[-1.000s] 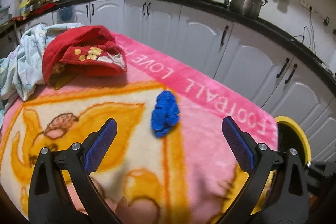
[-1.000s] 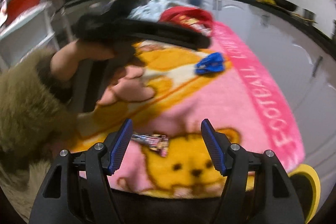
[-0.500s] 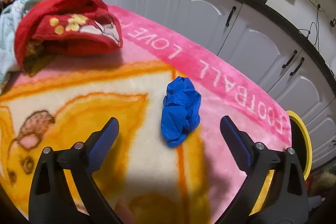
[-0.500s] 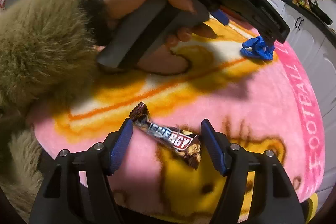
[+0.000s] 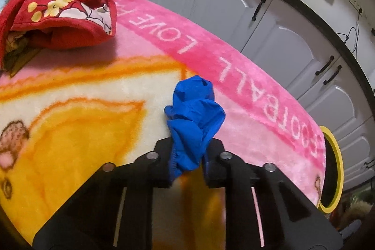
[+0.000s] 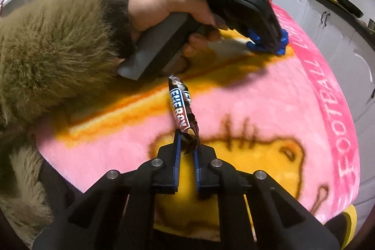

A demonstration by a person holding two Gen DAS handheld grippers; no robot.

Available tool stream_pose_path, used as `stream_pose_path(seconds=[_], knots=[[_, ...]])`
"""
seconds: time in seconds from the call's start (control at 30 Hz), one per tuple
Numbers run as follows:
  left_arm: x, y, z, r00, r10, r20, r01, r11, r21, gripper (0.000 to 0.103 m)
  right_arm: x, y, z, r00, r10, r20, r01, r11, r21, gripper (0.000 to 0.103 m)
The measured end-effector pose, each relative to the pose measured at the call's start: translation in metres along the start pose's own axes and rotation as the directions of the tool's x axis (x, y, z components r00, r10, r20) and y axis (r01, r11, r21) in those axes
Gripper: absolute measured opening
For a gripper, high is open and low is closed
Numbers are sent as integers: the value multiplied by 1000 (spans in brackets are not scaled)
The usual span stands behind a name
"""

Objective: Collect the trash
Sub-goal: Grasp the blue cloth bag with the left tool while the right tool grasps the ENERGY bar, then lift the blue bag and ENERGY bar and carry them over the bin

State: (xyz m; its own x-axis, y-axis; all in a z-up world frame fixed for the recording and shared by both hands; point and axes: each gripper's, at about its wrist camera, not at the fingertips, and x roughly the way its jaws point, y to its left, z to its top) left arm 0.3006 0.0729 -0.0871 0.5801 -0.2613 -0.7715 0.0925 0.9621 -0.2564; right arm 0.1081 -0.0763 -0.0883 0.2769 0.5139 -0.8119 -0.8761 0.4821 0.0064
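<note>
A fuzzy pink and orange cartoon-print blanket (image 5: 246, 95) covers the table, with a crumpled red flowered cloth (image 5: 56, 20) at its far end. The left gripper (image 5: 187, 163) is clenched on a crumpled blue plastic glove (image 5: 194, 118) lying on the blanket. The right gripper (image 6: 186, 156) pinches one end of a dark brown energy-bar wrapper (image 6: 181, 104), near the front edge.

Lower end of the crumpled blue glove (image 5: 194, 123) lost between the black jaws. Torn end of the brown Energy bar wrapper (image 6: 181, 107) likewise tucked out of sight. Yellow-rimmed round bin (image 5: 334, 170) half hidden behind the pink fleece blanket (image 5: 246, 95) (inside unreadable). Countertop bottles too small to tell.
</note>
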Motion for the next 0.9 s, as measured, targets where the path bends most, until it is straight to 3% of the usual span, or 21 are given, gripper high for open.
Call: stream_pose_path(seconds=[0.4,0.9], knots=[[-37,-50,-4,995,-24,97,16,997,78,8,-68,-67,-26,988,-127,83,108,974,201,9],[-53,-153,-17,983,-105,148,70,971,230,8,-150,-126,-82,937,-320,143,236,879,415,9]])
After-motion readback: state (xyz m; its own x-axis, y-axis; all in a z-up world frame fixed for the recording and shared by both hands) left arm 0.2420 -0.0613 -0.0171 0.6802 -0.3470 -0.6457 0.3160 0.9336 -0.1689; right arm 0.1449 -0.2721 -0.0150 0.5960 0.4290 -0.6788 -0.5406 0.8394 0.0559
